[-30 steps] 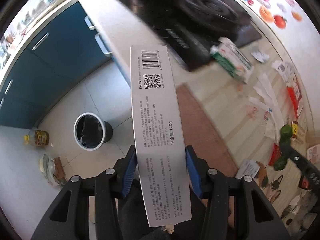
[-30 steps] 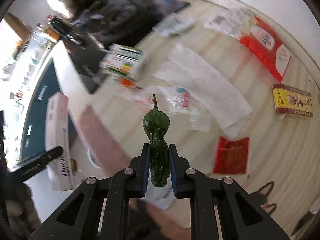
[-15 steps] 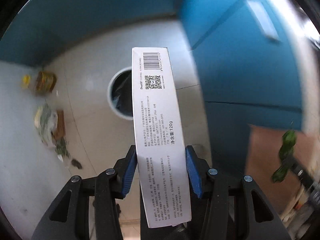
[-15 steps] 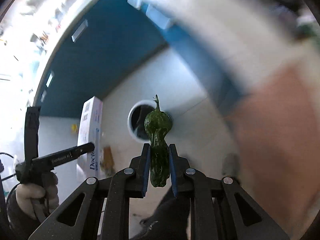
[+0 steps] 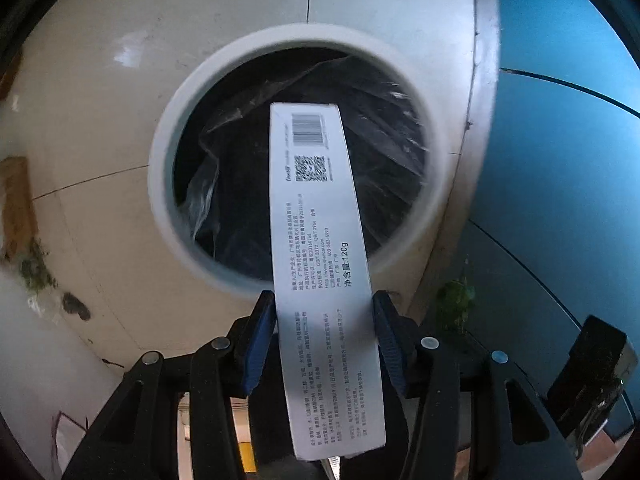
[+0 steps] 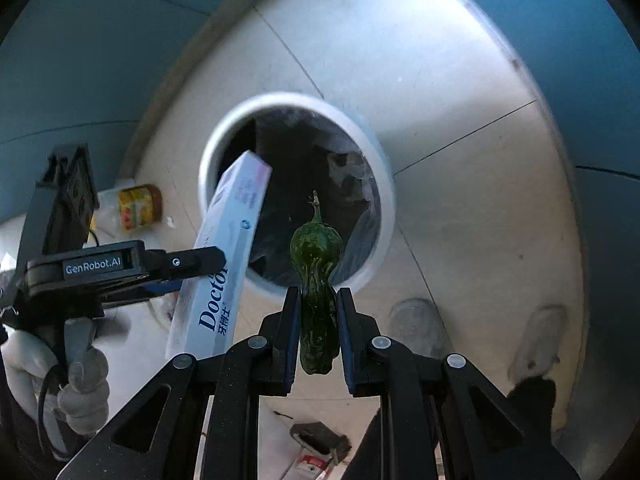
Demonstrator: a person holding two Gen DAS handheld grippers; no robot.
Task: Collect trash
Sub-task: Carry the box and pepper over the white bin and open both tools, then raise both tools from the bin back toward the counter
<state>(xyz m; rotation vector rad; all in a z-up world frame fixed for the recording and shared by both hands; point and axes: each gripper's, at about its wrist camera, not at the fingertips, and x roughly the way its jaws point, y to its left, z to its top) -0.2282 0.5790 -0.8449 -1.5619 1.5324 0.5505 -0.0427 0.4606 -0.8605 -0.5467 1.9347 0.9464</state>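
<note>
Change: bin mouth fills both views now; half a second ago the round white-rimmed trash bin with its black plastic liner (image 5: 298, 168) sat smaller and off to one side, and a second ago both cameras faced the littered wooden counter.
Meaning: both pieces of trash have been carried from the counter to the drop point, so I judge the release to be the step in hand.
Left claw: left gripper (image 5: 322, 334) pinches the long white toothpaste carton printed with a barcode (image 5: 320, 248) across its width, blue pads on both long edges.
Carton position: far end pokes over the bin opening in the left view; the right view shows the carton (image 6: 224, 264) slanted, upper end over the rim's near-left edge.
Right claw: right gripper (image 6: 318, 324) is pressed onto the wrinkled dark green pepper (image 6: 316, 276), stem pointing forward.
Pepper position: over the lower part of the bin opening (image 6: 296, 192) as seen from the right wrist, apart from the carton.
Surface: pale tiled floor (image 5: 100, 128) with thin dark joints; scraps of greenery and a brown cardboard piece (image 5: 16, 204) lie near the left edge.
Room: blue cabinet fronts (image 5: 560, 160) stand just beside the bin; a yellow-labelled jar (image 6: 138, 206) rests on the floor beyond it.
Risk: the carton is long and tilted, so it may catch the rim.
</note>
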